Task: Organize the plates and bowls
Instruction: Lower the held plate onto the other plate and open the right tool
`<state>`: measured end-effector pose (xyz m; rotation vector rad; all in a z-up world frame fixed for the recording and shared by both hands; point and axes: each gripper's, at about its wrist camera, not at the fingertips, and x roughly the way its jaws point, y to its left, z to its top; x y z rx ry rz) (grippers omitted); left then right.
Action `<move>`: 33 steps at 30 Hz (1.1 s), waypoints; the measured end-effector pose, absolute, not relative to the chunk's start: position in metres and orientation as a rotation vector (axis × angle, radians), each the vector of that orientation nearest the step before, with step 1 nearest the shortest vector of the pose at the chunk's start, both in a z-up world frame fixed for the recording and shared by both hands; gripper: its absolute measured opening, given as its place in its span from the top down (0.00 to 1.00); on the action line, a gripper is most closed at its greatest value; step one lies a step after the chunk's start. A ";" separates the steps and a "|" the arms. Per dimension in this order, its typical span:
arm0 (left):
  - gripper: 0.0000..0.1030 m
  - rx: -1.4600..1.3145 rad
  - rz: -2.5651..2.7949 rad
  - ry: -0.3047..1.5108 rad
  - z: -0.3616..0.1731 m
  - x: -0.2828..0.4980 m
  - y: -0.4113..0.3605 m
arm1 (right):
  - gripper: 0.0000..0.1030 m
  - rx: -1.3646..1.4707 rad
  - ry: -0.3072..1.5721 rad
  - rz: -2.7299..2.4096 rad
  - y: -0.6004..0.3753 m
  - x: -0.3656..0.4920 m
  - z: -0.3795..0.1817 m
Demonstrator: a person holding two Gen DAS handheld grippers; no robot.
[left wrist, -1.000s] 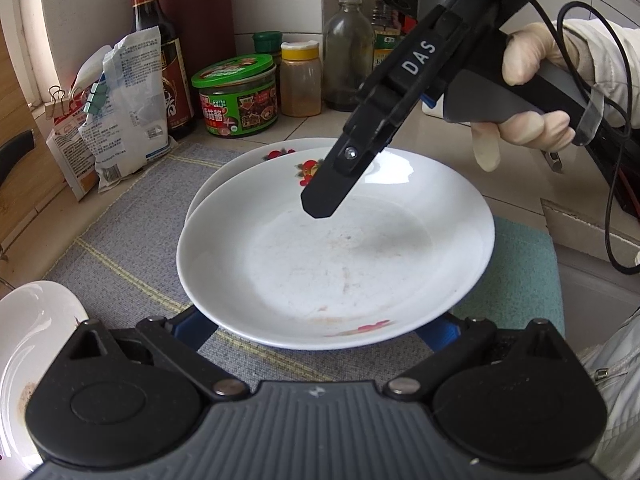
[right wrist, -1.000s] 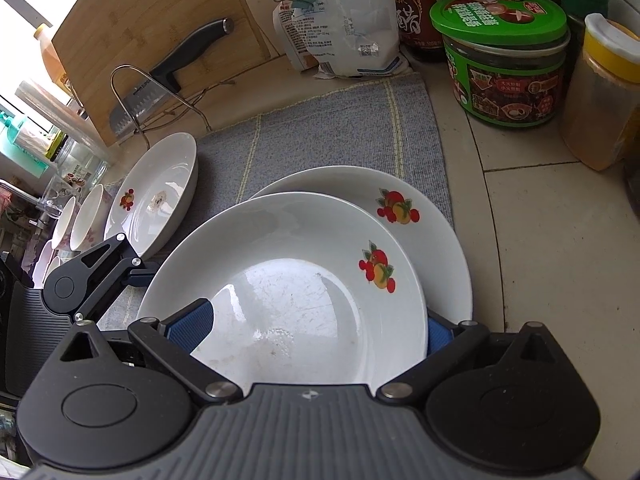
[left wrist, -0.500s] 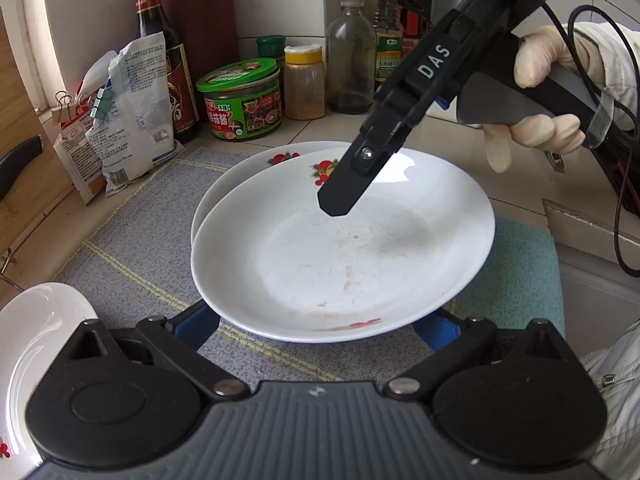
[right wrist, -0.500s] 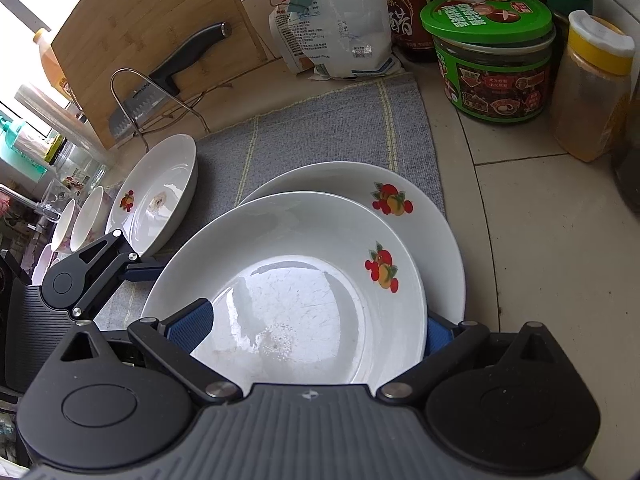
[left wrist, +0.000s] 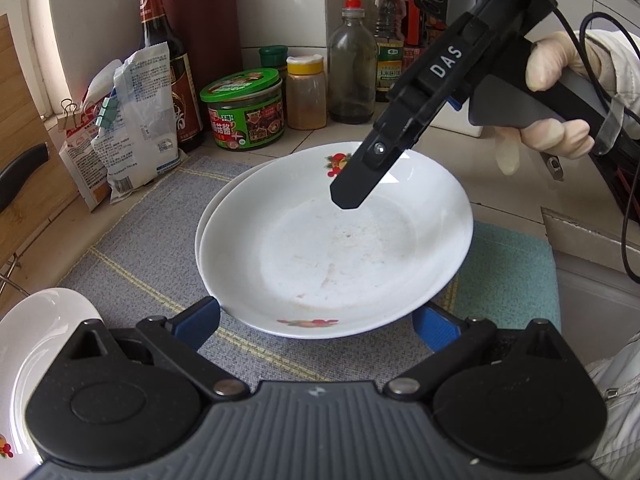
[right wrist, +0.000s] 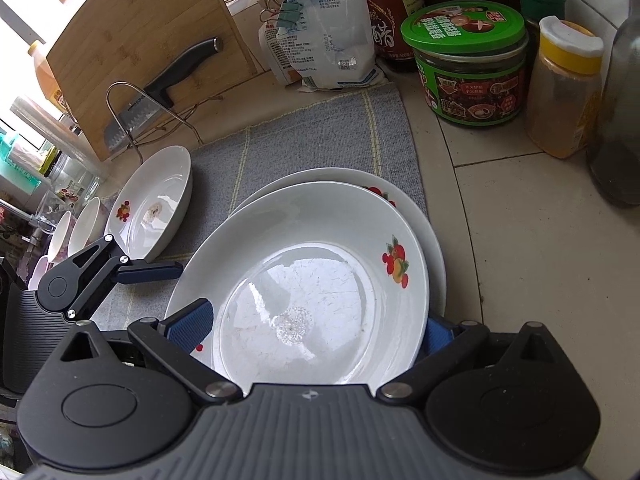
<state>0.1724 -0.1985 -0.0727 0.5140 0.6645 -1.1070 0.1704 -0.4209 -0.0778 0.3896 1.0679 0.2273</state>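
Bowls are standing at the far left of the right wrist view, two of them leaning in a row, with a lone plate just beside them on the grey mat. Moving rightward, the left claw is hanging with its jaws spread, holding nothing. At the centre, the top plate is sitting on the bottom plate, slightly offset, so stacking is under way. The right claw is hovering over the top plate's bowl; its jaws seem spread around the plate, though contact is hard to judge. Judging by this, one plate and both bowls are remaining to be gathered on the worktop.
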 end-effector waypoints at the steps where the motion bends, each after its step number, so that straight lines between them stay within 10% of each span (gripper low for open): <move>1: 0.01 0.510 -1.107 0.665 -0.073 0.173 -0.199 | 0.00 0.385 1.066 0.223 -0.420 0.170 -0.077; 33: 0.01 0.462 -0.981 0.638 -0.068 0.169 -0.179 | 0.00 0.047 1.074 0.040 -0.381 0.152 -0.071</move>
